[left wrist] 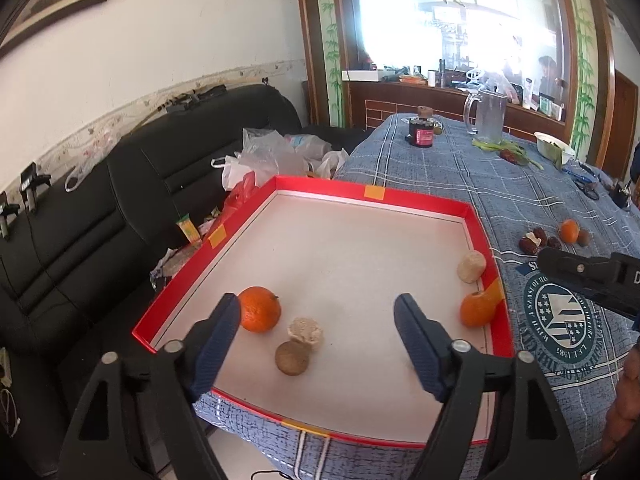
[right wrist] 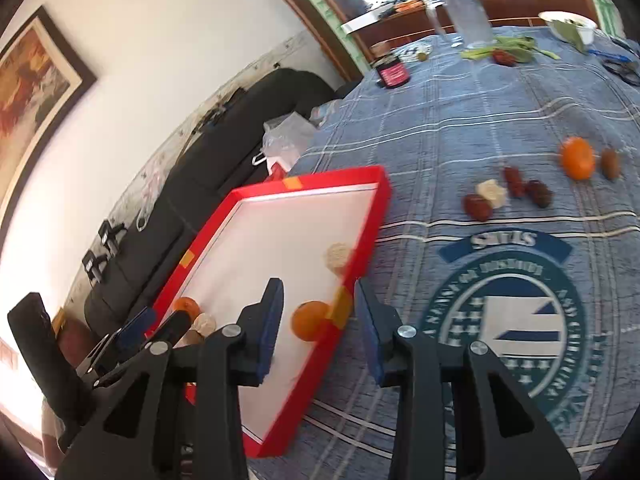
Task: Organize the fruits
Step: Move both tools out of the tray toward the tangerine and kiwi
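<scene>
The left gripper (left wrist: 316,340) hangs spread and empty over the red tray (left wrist: 424,199), an orange (left wrist: 259,309) by its left finger and two pale fruits (left wrist: 299,345) just ahead. The right gripper (right wrist: 318,320), partly open and empty, straddles the tray's rim. Next, I'd guess, it reaches forward-right for the loose fruit (right wrist: 577,158) on the tablecloth (right wrist: 460,112).

Inside the red tray (left wrist: 424,196): two oranges (left wrist: 259,309), two pale puffy lumps (left wrist: 472,266) and one brown round fruit (left wrist: 292,357). Out on the blue cloth (right wrist: 460,112): one more orange (right wrist: 577,158), one brown fruit (right wrist: 610,163), three dark red dates (right wrist: 477,207) (possibly more, hard to separate) and one pale lump (right wrist: 491,193).
</scene>
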{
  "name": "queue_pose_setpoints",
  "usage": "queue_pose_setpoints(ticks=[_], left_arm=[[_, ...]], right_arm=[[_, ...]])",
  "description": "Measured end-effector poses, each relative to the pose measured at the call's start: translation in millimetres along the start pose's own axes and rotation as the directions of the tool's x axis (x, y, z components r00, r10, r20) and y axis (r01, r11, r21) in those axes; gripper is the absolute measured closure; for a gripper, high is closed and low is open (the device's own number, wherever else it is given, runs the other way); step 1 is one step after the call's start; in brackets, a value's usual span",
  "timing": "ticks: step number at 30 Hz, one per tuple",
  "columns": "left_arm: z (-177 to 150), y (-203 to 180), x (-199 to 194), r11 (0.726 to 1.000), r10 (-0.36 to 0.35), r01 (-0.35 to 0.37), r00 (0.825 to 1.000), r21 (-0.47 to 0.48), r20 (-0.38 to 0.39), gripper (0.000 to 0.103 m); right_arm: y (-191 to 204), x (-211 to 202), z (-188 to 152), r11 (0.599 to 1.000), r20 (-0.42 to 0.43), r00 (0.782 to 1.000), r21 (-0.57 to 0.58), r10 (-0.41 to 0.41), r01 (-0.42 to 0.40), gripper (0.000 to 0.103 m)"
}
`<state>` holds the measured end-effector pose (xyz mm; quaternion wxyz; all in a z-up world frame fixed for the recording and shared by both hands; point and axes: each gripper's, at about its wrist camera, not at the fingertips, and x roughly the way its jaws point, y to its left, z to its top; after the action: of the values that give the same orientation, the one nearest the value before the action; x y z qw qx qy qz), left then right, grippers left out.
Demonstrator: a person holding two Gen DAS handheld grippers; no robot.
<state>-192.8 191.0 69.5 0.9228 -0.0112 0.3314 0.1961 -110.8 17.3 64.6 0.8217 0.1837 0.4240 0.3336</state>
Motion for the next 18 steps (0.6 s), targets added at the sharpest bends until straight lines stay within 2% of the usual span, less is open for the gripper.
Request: queue_pose_setpoints(ticks=[4, 18], left_arm=[[2, -10, -4, 0.999, 0.018, -0.018, 1.000, 0.027, 0.007, 0.023], [8, -33, -20, 0.997, 0.012, -0.016, 0.999, 0.078, 0.046, 0.022]], right_arm=[[-15, -14, 0, 1.000, 0.025, 1.000, 0.028, -0.007, 0.006, 0.062], [-64, -44, 6, 0.989, 0.088, 0.996, 0.145, -0.013, 0.000, 0.061]])
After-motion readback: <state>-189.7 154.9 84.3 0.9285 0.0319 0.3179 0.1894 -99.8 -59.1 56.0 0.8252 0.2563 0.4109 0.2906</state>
